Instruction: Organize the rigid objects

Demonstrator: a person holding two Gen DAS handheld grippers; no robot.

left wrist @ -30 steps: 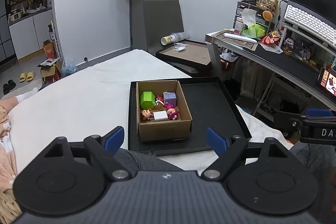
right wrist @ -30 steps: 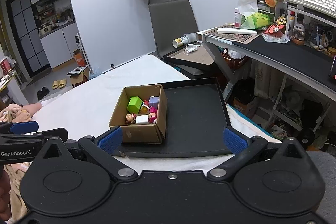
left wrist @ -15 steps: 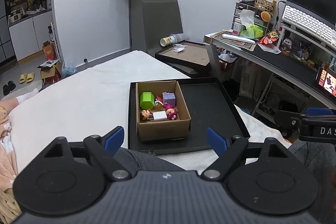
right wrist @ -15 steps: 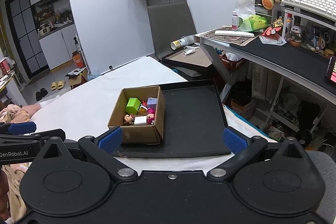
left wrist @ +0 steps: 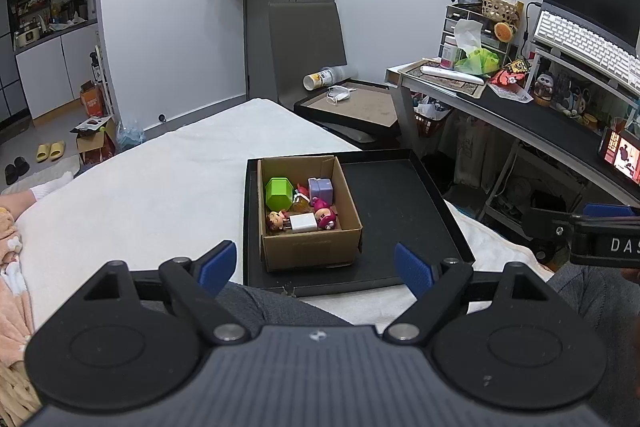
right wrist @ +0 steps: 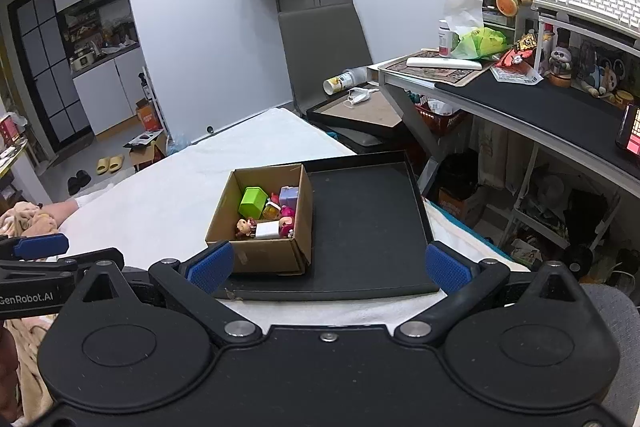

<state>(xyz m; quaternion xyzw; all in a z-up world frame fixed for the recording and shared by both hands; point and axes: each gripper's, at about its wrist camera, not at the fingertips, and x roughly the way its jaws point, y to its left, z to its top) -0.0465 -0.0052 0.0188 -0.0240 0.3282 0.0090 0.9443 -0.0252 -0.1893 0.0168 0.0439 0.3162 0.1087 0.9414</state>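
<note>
We held both tools wide open and empty — the left tool sat nearer the cardboard box, dead ahead. The right tool saw the box ahead-left — on the black tray.

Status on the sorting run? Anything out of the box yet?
Nothing looks done: the toys, including the green block and white charger, all lie in the box on the left of the tray, whose remaining floor is bare. In hand: nothing; left tongs and right tongs are open, short of the box. Left: everything.
</note>
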